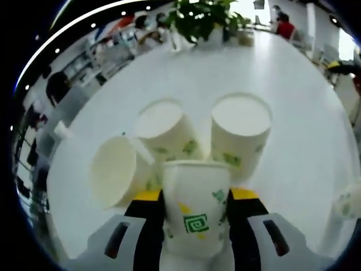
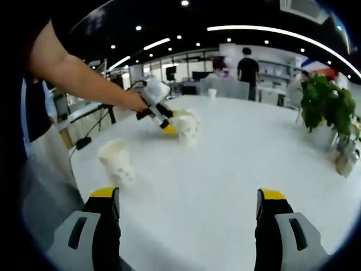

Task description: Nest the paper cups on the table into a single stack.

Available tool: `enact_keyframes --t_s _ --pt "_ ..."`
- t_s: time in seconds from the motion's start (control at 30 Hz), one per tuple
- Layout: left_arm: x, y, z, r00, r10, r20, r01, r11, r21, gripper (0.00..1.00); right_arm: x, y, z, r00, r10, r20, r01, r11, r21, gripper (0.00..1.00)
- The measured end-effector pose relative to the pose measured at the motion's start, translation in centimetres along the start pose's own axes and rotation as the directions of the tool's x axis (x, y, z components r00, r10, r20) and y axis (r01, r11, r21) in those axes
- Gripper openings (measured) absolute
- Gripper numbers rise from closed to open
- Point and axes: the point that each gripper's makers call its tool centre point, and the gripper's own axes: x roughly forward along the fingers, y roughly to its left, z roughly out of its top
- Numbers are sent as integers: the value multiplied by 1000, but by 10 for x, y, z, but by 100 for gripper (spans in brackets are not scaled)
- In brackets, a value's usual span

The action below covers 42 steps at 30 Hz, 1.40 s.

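Left gripper (image 1: 196,223) clamps an upright cup (image 1: 197,212); right gripper (image 2: 188,217) gapes empty. Seat it squarely, probably onto the nearest cup (image 1: 240,132) mid-table (image 1: 304,113).

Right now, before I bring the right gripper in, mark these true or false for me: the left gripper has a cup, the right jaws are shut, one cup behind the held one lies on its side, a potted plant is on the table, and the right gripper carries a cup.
1. The left gripper has its jaws closed on a paper cup. True.
2. The right gripper is shut. False: its jaws stand wide apart.
3. A tipped cup lies on its side behind the held one. True; two upturned cups stand beside it.
4. A potted plant stands on the table. True.
5. The right gripper carries a cup. False: nothing sits between its jaws.
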Motion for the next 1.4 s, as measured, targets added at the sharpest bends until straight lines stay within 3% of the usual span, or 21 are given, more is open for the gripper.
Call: enact_keyframes --t_s 0.23,0.63,0.87,0.97,1.07,1.1,1.13,1.23,1.33,1.4 --pt "-13 -3 8 999 -1 48 2 1000 -15 42 -4 -1 5 1000 -6 13 6 1000 -1 100" --pt "-27 -8 7 998 1 71 -1 1000 -7 42 -7 4 14 1000 -2 31 3 1000 -11 100" --pt "-41 2 23 987 32 157 -20 997 -80 41 -8 6 15 999 -7 32 8 1000 -28 100" --pt "-50 6 35 974 43 221 -14 991 -130 41 -7 6 18 999 -15 38 16 1000 -18 100" --pt "-65 13 54 945 69 321 -14 985 -171 41 -4 10 23 999 -9 46 10 1000 -17 100" --pt "-67 15 56 941 77 328 -19 984 -176 41 -3 11 24 999 -5 46 6 1000 -20 100" --pt "-73 21 62 927 100 361 -26 979 -204 41 -1 13 25 999 2 45 0 1000 -25 100" --pt "-87 23 69 913 117 392 -23 971 -238 41 1 15 28 999 13 42 -12 999 -37 100" --pt "-95 23 71 906 124 404 -38 976 -215 41 3 15 29 999 20 38 -19 999 -49 100" --pt "-102 24 76 895 124 429 -25 973 -228 41 4 15 31 999 26 36 -24 998 -53 100"
